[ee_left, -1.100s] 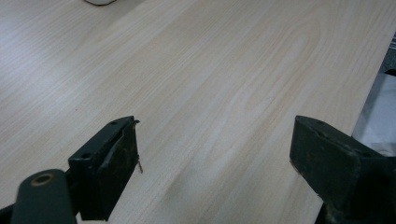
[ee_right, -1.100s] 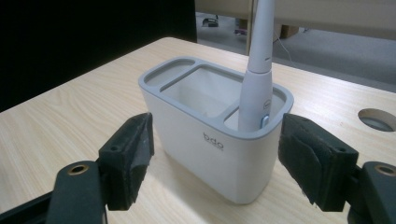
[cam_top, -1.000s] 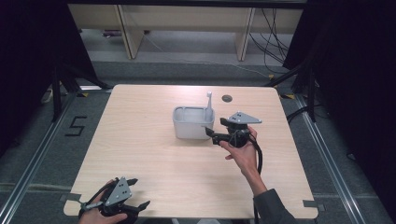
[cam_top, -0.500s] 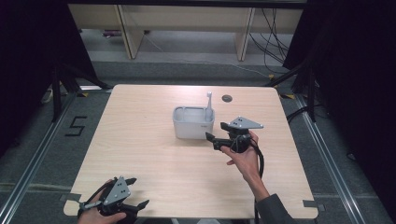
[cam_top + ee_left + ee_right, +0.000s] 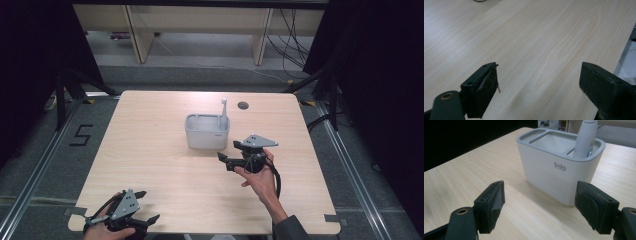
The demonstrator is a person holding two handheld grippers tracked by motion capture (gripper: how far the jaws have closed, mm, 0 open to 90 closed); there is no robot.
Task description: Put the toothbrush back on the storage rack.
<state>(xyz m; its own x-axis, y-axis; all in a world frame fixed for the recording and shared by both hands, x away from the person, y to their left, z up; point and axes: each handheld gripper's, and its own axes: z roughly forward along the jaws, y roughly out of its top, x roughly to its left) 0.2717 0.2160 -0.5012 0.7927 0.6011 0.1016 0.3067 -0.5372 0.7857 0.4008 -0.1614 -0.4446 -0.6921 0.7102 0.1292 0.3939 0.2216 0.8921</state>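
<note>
A white holder with a grey rim and several compartments stands at the table's middle. A white electric toothbrush stands upright in its right-hand compartment. My right gripper is open just to the front right of the holder, jaws pointing at it, nothing between them. The right gripper view has the holder and the toothbrush a short way beyond the open gripper. My left gripper rests open at the table's near left corner. Bare tabletop lies between its jaws in the left gripper view, where the gripper is wide apart.
The light wooden table has a round cable hole near its far edge, behind the holder. A floor mark "5" lies left of the table. Shelving and cables stand beyond the far edge.
My right gripper has drawn back a little from the holder toward the near edge. The left gripper has stayed where it was.
</note>
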